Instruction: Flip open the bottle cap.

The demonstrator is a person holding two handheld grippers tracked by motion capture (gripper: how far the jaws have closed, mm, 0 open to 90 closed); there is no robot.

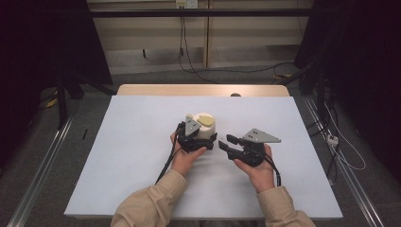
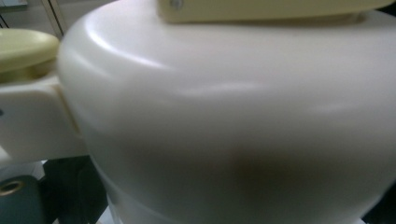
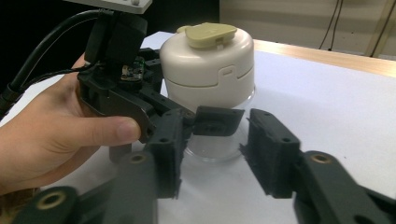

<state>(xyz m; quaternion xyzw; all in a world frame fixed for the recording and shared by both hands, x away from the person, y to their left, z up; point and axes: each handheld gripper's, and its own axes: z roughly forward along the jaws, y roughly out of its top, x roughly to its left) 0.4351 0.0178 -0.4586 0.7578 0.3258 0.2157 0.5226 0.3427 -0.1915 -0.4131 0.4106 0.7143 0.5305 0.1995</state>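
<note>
While both hands rest on the table, these lines hold:

Left jaws: set at the lower, clear part of the container; one jaw pad shows in front of the clear base in the right gripper view, but whether they are clamped on it I cannot tell.
Left gripper: held by the left hand, thumb along its side, touching the container's left side.
Right jaws: apart, with a clear gap between the two black pads, nothing between them.
Right gripper: held by the right hand, just right of the container, pointing left at it.
Container: upright near the middle of the white table; cream domed lid with a yellowish flip tab on top, over a clear lower cup.
Contents: cannot tell; the clear part looks bare where it shows.
Far edge: a wooden strip beyond the white surface.
</note>
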